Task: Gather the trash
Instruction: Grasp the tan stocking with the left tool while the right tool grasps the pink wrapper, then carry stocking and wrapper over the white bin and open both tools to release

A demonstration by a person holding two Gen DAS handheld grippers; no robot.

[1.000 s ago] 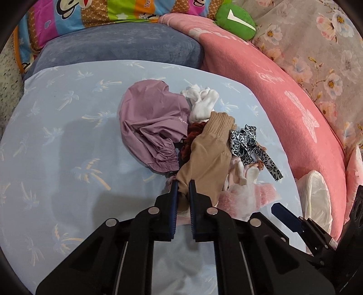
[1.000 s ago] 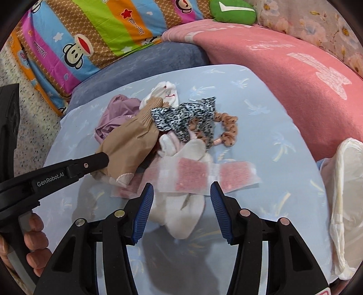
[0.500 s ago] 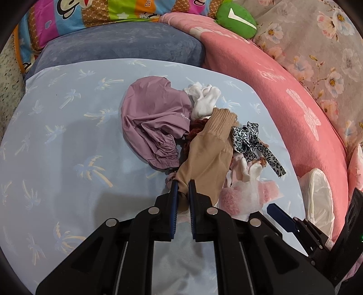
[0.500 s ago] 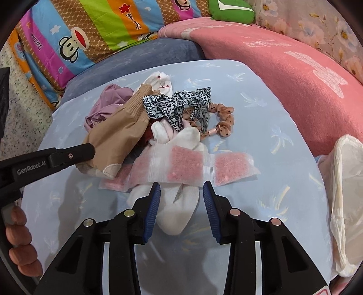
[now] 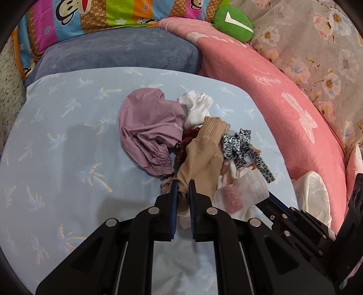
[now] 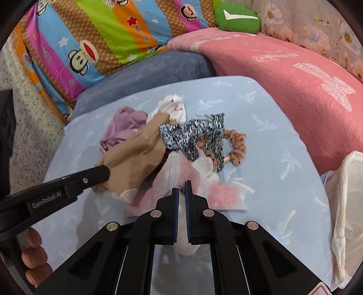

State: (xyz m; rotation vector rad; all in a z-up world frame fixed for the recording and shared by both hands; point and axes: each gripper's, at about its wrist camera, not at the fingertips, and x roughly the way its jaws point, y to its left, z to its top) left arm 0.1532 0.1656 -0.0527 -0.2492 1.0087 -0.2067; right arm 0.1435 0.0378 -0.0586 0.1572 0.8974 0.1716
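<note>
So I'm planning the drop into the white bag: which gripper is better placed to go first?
Right. The right gripper is shut on the pink-filled plastic packet, and the white bag lies on its side. The left gripper holds a tan sock, farther away.

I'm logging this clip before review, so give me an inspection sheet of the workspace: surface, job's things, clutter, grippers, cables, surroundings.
Surface: light blue palm-print sheet on a bed.
Job's things: clear packet of pink stuff, crumpled; white bag at the sheet's right edge.
Clutter: tan sock, purple garment, white sock, leopard-print tie, tan dotted scrunchie, all heaped together.
Grippers: left gripper shut on the tan sock; right gripper shut on the packet.
Cables: nothing seen.
Surroundings: pink blanket, blue-grey cushion, striped monkey pillow, green plush.
</note>
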